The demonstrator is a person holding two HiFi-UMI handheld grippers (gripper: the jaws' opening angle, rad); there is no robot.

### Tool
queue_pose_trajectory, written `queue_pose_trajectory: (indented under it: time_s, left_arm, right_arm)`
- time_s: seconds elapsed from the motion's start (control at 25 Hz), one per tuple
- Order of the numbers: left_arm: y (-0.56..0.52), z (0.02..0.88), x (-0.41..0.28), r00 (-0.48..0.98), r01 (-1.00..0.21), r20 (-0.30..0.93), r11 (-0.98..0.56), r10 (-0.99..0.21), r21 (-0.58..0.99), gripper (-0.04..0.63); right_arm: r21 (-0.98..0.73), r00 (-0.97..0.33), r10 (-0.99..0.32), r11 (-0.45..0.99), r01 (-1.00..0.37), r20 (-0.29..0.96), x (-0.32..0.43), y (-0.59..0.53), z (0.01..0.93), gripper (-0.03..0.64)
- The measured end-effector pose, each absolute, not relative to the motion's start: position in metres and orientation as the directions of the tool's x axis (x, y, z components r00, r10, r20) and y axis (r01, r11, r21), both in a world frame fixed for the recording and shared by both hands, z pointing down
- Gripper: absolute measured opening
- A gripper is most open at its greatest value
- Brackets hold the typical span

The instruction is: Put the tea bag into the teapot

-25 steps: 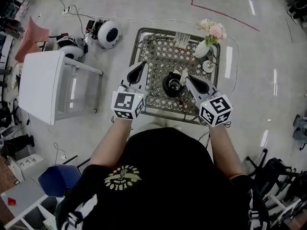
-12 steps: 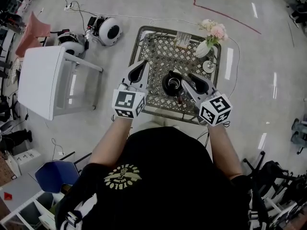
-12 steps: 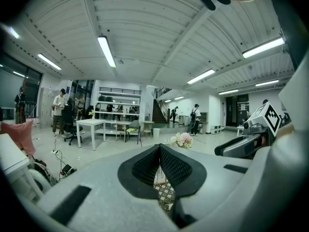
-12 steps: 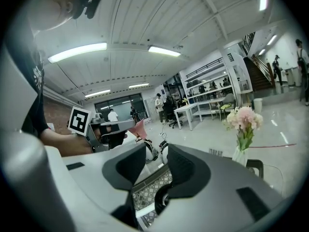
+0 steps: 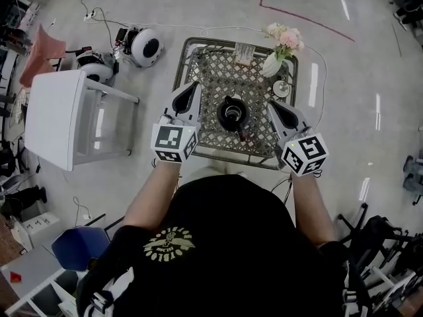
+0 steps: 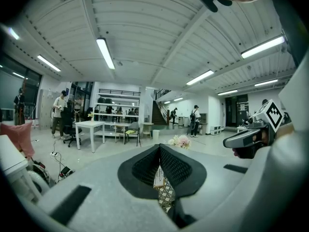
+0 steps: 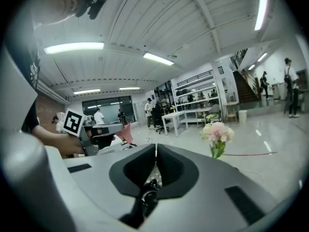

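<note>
Over lattice tabletop (image 5: 213, 71) | hand-held grippers empty | left (image 6: 159, 148) closed | right (image 7: 155, 148) just closed

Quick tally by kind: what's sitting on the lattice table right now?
Black teapot: 1
Vase of pink flowers: 1
Small round white dish: 1
Flat packet: 1
Total: 4

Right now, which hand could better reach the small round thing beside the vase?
Right. The right gripper, jaws just closed empty, is near the round thing by the vase; the left gripper sits beyond the teapot.
</note>
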State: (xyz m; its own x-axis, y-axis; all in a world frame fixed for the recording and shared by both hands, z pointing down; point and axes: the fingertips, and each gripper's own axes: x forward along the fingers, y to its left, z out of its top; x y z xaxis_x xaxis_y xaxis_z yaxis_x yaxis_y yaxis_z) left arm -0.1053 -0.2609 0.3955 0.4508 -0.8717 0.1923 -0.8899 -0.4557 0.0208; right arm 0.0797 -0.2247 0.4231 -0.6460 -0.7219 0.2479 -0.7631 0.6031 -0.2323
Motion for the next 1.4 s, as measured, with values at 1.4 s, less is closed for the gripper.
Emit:
queue_pose_trajectory:
  time_s: [1.4]
  left_arm:
    - [-0.221,0.356,-0.118,0.388,-0.92,0.124,-0.392,-0.913,-0.01,-0.003]
  right_arm:
    - [-0.075,-0.43,-0.884,0.424,-0.903,0.185,0.204,-0.162,0.379,0.009]
